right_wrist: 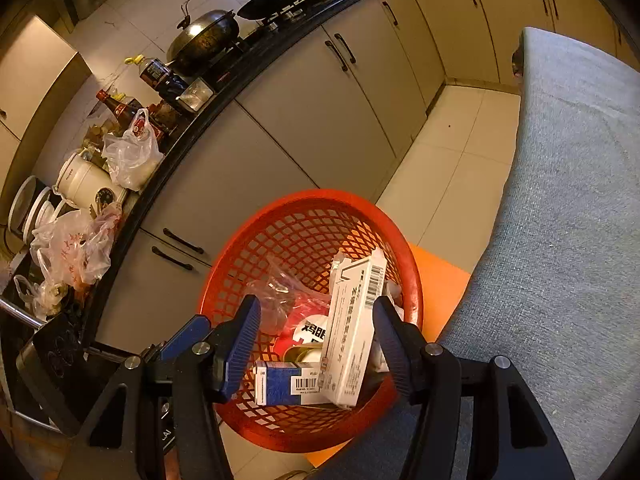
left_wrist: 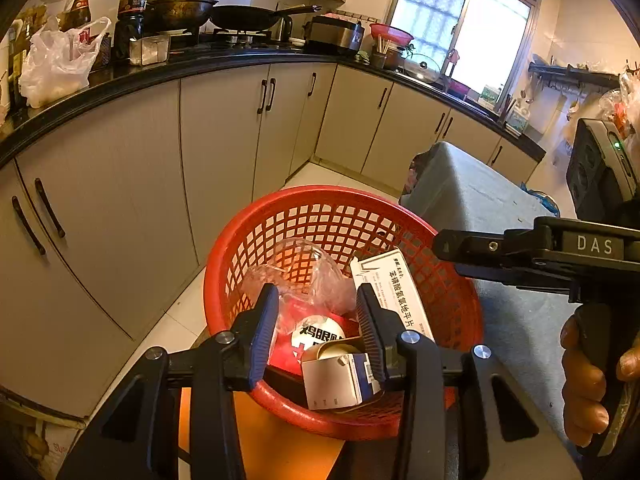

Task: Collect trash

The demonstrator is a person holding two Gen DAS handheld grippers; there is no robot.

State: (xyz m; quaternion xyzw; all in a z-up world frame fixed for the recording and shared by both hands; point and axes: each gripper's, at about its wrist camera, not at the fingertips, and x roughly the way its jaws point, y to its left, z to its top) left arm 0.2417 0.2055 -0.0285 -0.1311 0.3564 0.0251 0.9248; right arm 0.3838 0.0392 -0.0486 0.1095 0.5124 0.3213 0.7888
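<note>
A red mesh basket (left_wrist: pixel 448 280) (right_wrist: pixel 280 220) stands on the floor beside a grey table. Inside lie a long white medicine box (left_wrist: pixel 396 288) (right_wrist: pixel 356 320), a small blue and white box (left_wrist: pixel 340 380) (right_wrist: pixel 284 384), a red round package (left_wrist: pixel 316 336) (right_wrist: pixel 312 330) and crumpled clear plastic (left_wrist: pixel 316 276) (right_wrist: pixel 280 292). My left gripper (left_wrist: pixel 318 328) hangs open over the basket, empty. My right gripper (right_wrist: pixel 316 344) is also open above the basket, with the white box showing between its fingers but not gripped. The right gripper's body (left_wrist: pixel 560 256) shows at the right of the left wrist view.
The grey cloth-covered table (left_wrist: pixel 472 192) (right_wrist: pixel 560 200) is to the right of the basket. Beige kitchen cabinets (left_wrist: pixel 224 140) (right_wrist: pixel 320 100) with a black counter hold bottles, pans and plastic bags. An orange mat (right_wrist: pixel 440 280) lies under the basket on the tiled floor.
</note>
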